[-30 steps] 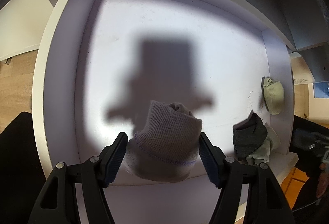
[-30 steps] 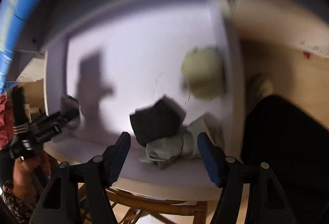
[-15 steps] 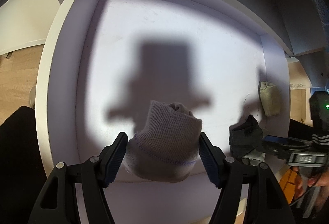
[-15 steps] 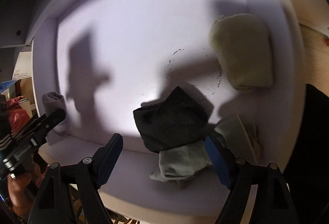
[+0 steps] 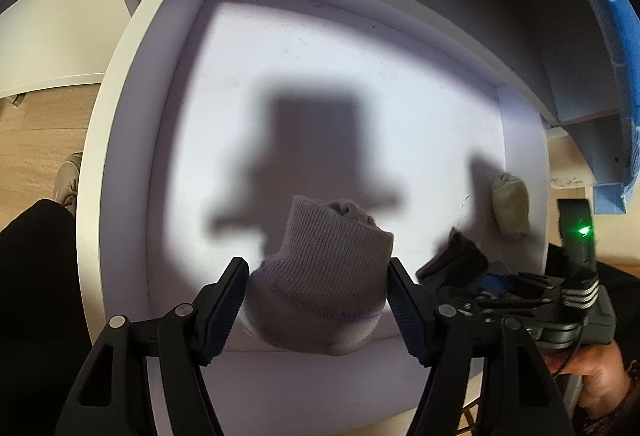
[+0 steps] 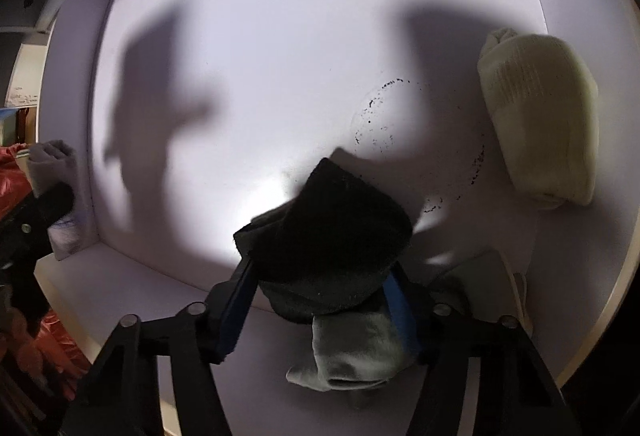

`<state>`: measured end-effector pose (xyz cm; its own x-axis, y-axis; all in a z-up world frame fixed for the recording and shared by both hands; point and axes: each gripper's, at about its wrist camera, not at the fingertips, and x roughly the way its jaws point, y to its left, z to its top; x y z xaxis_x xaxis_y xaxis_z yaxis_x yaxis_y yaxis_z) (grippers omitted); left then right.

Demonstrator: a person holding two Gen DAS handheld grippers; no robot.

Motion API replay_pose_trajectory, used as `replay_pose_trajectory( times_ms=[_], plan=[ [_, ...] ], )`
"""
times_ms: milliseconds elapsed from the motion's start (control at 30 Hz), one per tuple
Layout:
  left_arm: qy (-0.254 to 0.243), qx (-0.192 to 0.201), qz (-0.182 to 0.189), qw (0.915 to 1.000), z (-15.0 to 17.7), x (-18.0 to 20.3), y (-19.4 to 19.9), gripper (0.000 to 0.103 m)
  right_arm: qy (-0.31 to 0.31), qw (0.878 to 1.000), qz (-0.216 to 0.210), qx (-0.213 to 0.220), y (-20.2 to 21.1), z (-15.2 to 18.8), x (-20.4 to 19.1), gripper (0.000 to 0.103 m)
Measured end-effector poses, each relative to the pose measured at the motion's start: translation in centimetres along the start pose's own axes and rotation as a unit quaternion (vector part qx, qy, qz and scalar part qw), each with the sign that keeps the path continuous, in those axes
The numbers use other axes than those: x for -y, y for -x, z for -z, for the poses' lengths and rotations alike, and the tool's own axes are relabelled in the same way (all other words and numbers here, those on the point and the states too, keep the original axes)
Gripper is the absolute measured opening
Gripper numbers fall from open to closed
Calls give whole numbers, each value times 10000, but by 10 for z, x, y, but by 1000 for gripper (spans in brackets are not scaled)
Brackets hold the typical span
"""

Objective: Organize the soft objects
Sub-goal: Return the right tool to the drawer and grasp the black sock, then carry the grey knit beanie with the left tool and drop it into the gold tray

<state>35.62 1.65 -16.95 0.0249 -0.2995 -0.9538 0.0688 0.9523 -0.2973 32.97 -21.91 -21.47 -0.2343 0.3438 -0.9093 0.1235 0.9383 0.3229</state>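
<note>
Over on the left, your left gripper was clamped on a rolled grey sock, its two pads pressed against the sock's sides and standing fairly wide apart because the roll is thick. You held it at the near edge of the white tray, above the near rim, with the cuff end up and a thin purple line running round the lower part. A wooden floor and a pale shoe showed beyond the tray's left wall, next to your dark trouser leg.

Moving right across the tray's lit floor, your gripper's shadow lay over the middle.

Farther right, near the front right corner, your right gripper had just been closing, and its blue pads were squeezing a dark charcoal sock from both sides. That sock lay on top of a light grey-green sock, which sagged below the pads; whether the pads also caught it, I cannot tell. In the left wrist view the same right gripper showed beside the dark sock, with your hand on its handle and a green light on its body.

Farthest right, a rolled cream-yellow sock rested against the tray's right wall, well apart from the dark one. A ring of small dark specks marked the floor between them.
</note>
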Motion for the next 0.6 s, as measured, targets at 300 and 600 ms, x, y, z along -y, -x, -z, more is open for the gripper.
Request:
replay_pose_trajectory(
  times_ms=[300, 600],
  plan=[
    [136, 186, 114, 9997, 4, -4, 13, 70, -236, 9987, -175, 425, 19, -6, 5, 44],
    [-15, 637, 485, 9968, 12, 13, 50, 70, -486, 9973, -99, 544, 27, -7, 13, 44]
  ],
)
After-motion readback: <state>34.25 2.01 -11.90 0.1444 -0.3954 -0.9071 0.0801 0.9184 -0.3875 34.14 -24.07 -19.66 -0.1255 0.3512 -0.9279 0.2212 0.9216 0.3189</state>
